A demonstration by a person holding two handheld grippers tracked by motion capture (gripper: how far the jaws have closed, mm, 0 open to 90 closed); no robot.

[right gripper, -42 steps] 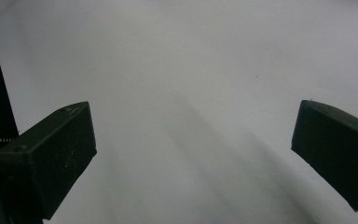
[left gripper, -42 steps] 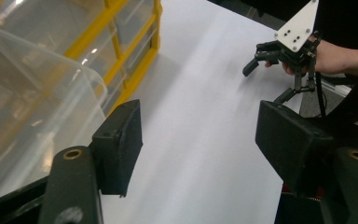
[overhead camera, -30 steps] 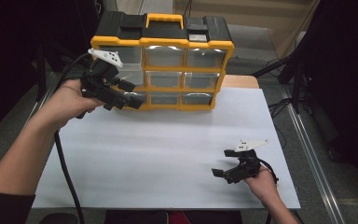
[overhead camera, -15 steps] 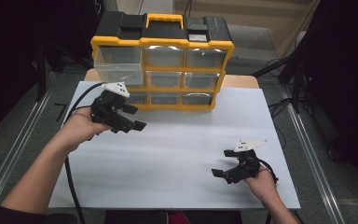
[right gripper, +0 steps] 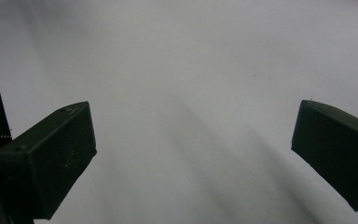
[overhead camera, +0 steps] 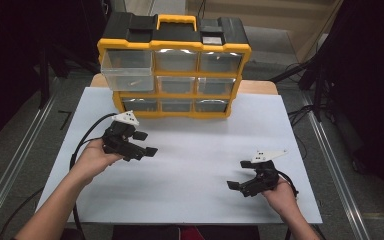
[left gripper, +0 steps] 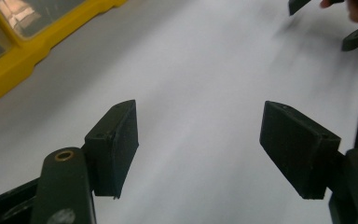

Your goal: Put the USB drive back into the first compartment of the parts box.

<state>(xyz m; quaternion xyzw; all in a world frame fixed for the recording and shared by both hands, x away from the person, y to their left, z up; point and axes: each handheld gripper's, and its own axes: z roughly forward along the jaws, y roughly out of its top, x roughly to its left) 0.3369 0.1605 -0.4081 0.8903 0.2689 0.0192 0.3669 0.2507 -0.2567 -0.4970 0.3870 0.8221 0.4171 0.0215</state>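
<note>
High view: the yellow-and-black drawer cabinet (overhead camera: 174,65) stands at upper centre of the frame, at the far edge of the white table sheet (overhead camera: 200,150); its top-left drawer (overhead camera: 128,71) juts forward of the others (contents too blurred to tell). The left gripper (overhead camera: 145,143), left of centre, hangs just below the cabinet, apart from it, jaws spread wide and holding nothing. The right gripper (overhead camera: 239,176), lower right, sits low over the sheet, jaws likewise wide apart and empty. Left gripper view: a yellow cabinet corner appears at upper left.
</note>
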